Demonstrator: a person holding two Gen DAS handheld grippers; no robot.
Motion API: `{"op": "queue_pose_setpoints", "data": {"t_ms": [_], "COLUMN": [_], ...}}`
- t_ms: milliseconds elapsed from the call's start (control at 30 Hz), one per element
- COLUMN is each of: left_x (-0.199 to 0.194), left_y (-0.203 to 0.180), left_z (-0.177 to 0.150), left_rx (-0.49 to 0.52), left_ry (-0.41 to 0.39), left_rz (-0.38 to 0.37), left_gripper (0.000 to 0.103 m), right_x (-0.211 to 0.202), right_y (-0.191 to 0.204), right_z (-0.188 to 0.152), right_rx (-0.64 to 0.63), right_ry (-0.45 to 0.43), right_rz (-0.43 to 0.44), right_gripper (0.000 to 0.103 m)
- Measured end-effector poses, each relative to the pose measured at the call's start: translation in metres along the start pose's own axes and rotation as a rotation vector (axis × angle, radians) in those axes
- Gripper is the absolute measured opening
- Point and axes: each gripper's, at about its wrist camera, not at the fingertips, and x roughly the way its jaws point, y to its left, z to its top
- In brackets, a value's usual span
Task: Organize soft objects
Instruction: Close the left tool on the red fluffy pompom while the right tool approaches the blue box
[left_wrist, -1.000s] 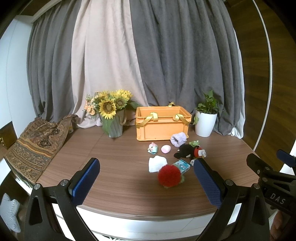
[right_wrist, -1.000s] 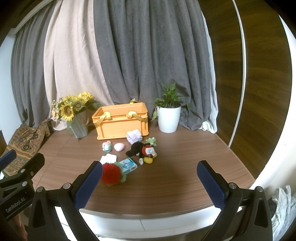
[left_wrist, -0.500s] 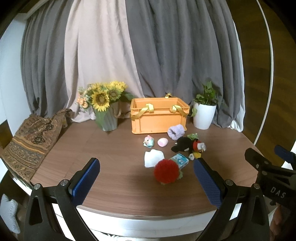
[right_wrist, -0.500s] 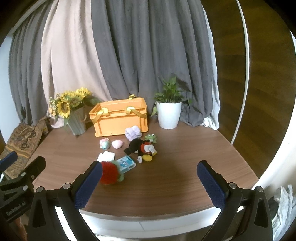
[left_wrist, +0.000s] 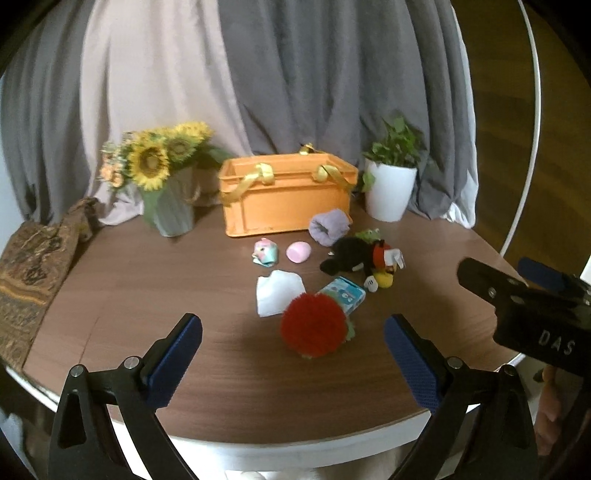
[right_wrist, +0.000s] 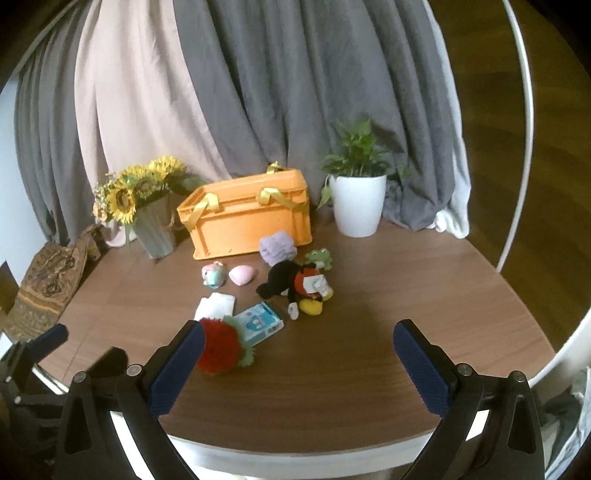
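Both grippers hover over the near edge of the round wooden tabletop (left_wrist: 155, 295), each with its jaws spread wide and nothing between them: the left gripper (left_wrist: 293, 354) faces a red fluffy ball (left_wrist: 313, 325), and the right gripper (right_wrist: 295, 363) sits just right of that ball. The soft things lie in a loose cluster in front of the orange crate (left_wrist: 288, 199): a white folded cloth (left_wrist: 277, 291) touching the ball, a blue packet (left_wrist: 343, 295) behind it, a black plush toy (left_wrist: 364, 260), a lilac rolled sock (left_wrist: 328, 226), a pink pad (left_wrist: 298, 252) and a small pastel toy (left_wrist: 264, 252). Sunflowers (left_wrist: 155, 162) stand left of the crate, a potted plant (left_wrist: 390, 184) right.
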Motion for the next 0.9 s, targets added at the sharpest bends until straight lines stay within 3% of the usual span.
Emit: {"op": "queue_pose_setpoints", "data": {"t_ms": [400,533,667,900], "left_x": [0.067,0.082,0.097,0.122], "left_y": [0.02,0.017,0.012,-0.002], "left_z": [-0.006,-0.009,-0.013,-0.029], "left_rx": [0.088,0.112,0.074,-0.006], "left_ry": [0.065,0.078,0.077,0.092], "left_rz": [-0.181,-0.201,-0.192,-0.115], "left_gripper": [0.093,0.091,0.091,0.083], "right_x": [0.062,0.079,0.1,0.146], "right_y": [0.026,0.032,0.031,0.026], "right_z": [0.0,0.0,0.002,-0.004], "right_rx": [-0.008,-0.06,-0.117,-0.23], "right_ry": [0.074,0.087,0.131,0.191], "right_rz": [-0.049,-0.078,-0.029,0.14], "right_gripper": [0.1,0.1,0.1,0.094]}}
